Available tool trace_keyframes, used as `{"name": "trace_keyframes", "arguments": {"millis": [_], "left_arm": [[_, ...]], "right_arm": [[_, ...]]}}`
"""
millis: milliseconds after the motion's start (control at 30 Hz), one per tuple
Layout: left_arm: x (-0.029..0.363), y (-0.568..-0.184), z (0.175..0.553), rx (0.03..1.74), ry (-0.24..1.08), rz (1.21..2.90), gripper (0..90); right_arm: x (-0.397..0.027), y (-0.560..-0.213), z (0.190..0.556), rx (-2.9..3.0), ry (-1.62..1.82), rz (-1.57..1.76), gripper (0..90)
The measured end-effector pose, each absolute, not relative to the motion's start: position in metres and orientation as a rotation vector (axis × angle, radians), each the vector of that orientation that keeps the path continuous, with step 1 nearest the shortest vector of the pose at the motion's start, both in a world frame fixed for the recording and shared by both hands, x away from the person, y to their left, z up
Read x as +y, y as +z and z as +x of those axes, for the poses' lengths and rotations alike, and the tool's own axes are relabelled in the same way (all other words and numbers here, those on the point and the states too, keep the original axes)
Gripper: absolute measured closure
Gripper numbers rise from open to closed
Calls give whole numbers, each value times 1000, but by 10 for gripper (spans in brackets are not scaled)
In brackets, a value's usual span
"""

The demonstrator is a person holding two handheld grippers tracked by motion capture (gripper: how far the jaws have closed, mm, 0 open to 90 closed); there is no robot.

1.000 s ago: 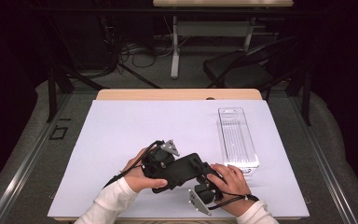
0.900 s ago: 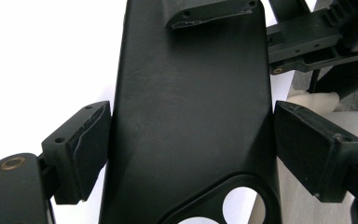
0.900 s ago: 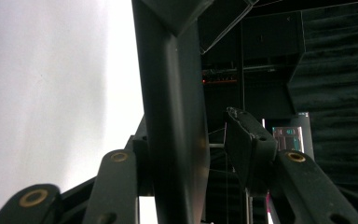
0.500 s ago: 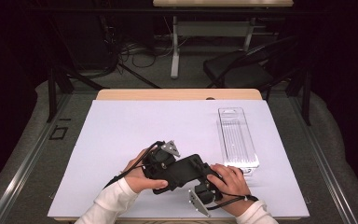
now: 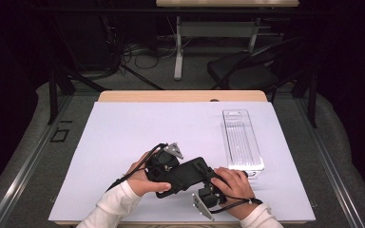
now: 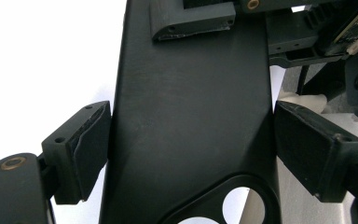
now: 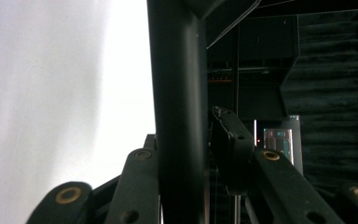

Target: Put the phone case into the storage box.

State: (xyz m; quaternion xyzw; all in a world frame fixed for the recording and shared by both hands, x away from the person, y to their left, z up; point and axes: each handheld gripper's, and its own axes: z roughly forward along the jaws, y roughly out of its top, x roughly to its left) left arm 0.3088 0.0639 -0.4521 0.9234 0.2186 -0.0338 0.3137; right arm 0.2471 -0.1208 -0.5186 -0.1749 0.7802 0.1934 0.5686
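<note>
A black flat plate with a round hole lies between both hands near the table's front edge. In the left gripper view the plate runs up between the jaws of my left gripper, which stand wide. One pad rests at the plate's edge and the other pad stands a sliver off it. My right gripper sees the plate edge-on, with a pad close against its face. From above, the left gripper and right gripper meet at the plate.
A clear plastic tray lies lengthwise at the right of the white table sheet. Beyond the table's far edge stand a dark chair and a desk leg with cables on the floor.
Both hands and the black plate have shifted slightly toward the table's front edge. The tray has not moved.
</note>
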Motion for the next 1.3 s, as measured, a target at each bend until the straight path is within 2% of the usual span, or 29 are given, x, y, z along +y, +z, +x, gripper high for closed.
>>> {"name": "trace_keyframes", "arguments": {"millis": [1067, 1300], "left_arm": [[68, -453, 313, 618, -165, 2392, 141], [68, -453, 313, 614, -172, 2391, 141]], "right_arm": [[-122, -521, 247, 1762, 451, -438, 859], [-122, -522, 246, 1747, 452, -438, 862]]}}
